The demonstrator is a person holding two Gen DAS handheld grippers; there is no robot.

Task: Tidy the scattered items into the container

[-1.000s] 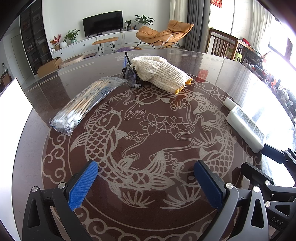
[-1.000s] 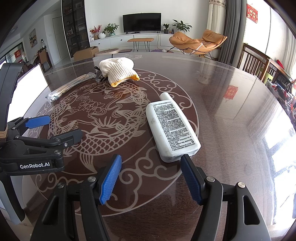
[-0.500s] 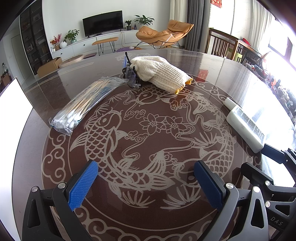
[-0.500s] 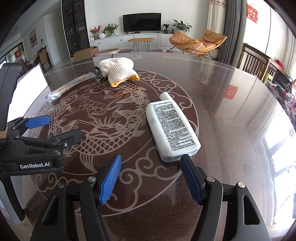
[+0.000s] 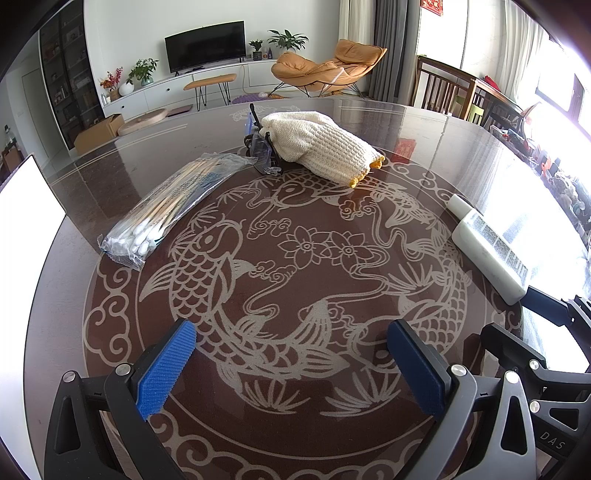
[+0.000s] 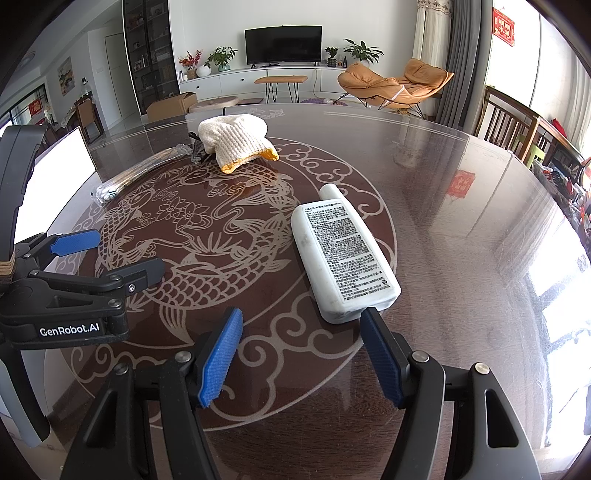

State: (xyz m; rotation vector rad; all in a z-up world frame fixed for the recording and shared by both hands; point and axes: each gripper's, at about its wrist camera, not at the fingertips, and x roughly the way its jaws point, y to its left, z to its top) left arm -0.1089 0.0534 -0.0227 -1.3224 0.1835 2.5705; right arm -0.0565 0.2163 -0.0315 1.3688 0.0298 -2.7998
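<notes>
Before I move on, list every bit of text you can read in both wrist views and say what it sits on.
"GenRobot.AI": white letters on the left gripper body, seen from the right wrist.
"DAS": faint letters on the right gripper body, at the left wrist view's lower right edge.
White bottle: back label of dense print, too small to read.
Red wall hanging: gold characters, too blurred to read.

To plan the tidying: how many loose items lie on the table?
4: cotton swab packet at left, knitted glove far centre, dark clips beside it, partly hidden, white bottle near the right claw.
</notes>
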